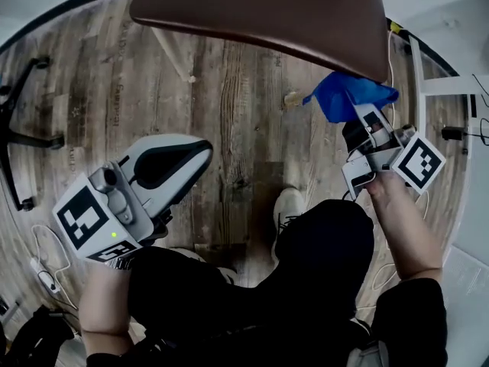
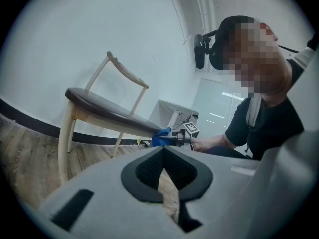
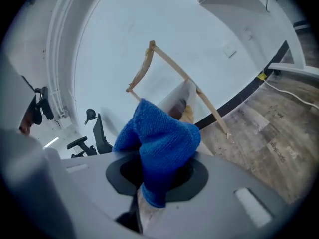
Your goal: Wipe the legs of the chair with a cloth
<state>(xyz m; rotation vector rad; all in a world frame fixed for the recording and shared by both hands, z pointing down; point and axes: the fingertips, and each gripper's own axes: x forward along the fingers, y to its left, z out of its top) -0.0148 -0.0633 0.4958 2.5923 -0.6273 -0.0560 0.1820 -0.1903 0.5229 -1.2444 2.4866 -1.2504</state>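
Note:
The chair's brown seat (image 1: 260, 14) fills the top of the head view, and a pale wooden leg (image 1: 172, 52) slants down to the floor beneath it. My right gripper (image 1: 361, 119) is shut on a blue cloth (image 1: 348, 98) just under the seat's right corner. In the right gripper view the cloth (image 3: 159, 138) bulges out of the jaws, and a pale chair leg (image 3: 185, 99) stands close behind it. My left gripper (image 1: 200, 153) is held low at the left, apart from the chair and shut on nothing. From there I see the chair (image 2: 104, 111) side-on and the cloth (image 2: 160, 138).
An office chair's black base (image 1: 23, 136) lies at the far left. At the right stand a white desk frame (image 1: 435, 82) and cables. A white cable (image 1: 42, 270) runs by my left arm. My knees and a shoe (image 1: 289, 205) are below the seat.

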